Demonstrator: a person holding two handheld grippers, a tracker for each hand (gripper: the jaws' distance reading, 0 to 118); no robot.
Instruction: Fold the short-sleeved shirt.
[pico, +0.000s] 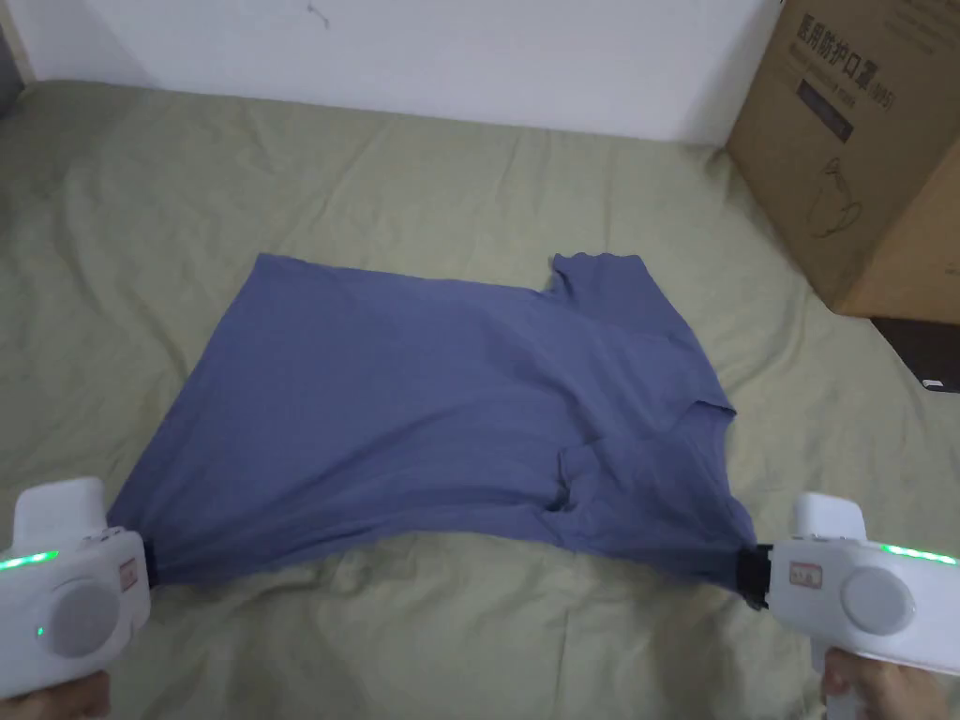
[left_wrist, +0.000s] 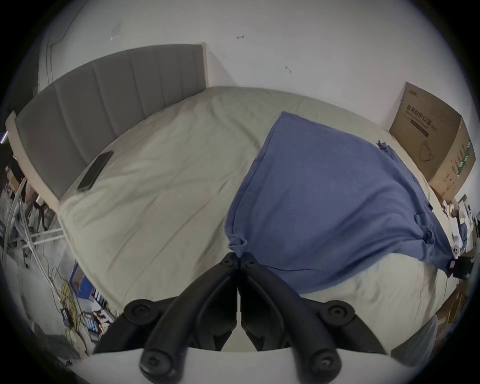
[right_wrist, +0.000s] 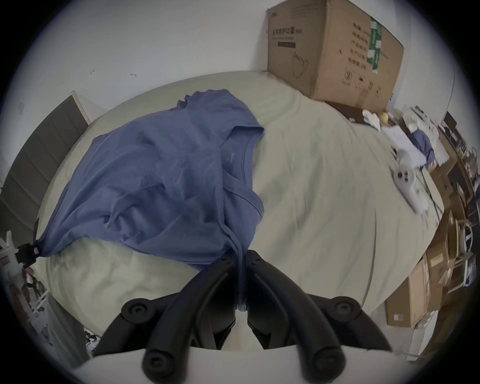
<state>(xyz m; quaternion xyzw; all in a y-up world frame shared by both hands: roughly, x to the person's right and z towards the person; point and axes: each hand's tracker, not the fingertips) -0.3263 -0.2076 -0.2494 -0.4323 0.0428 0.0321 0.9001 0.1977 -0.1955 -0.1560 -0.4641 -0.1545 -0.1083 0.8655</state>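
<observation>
You had the blue short-sleeved shirt spread on the bed, over its pale green sheet, with the far hem corner and one sleeve lying flat and the near edge lifted and stretched between your two tools. Taking the shirt as the landmark: your left hand-held gripper sat at its near left corner, jaws pressed together on a pinch of the hem, which the left gripper view showed bunched right at the tips. Your right hand-held gripper sat at the shirt's near right corner, by the shoulder and neckline end, and its jaws were clamped on the fabric too; in the right gripper view a strip of blue cloth ran down between them. The cloth between the two grips was pulled fairly taut, with creases fanning out from each pinch. The neck opening lay on the right side of the shirt, and a folded-under sleeve made a small pocket near the right grip. Beyond the shirt's right side stood a large cardboard box on the bed against the white wall. Well to the shirt's left, a dark phone lay beside the grey padded headboard.
</observation>
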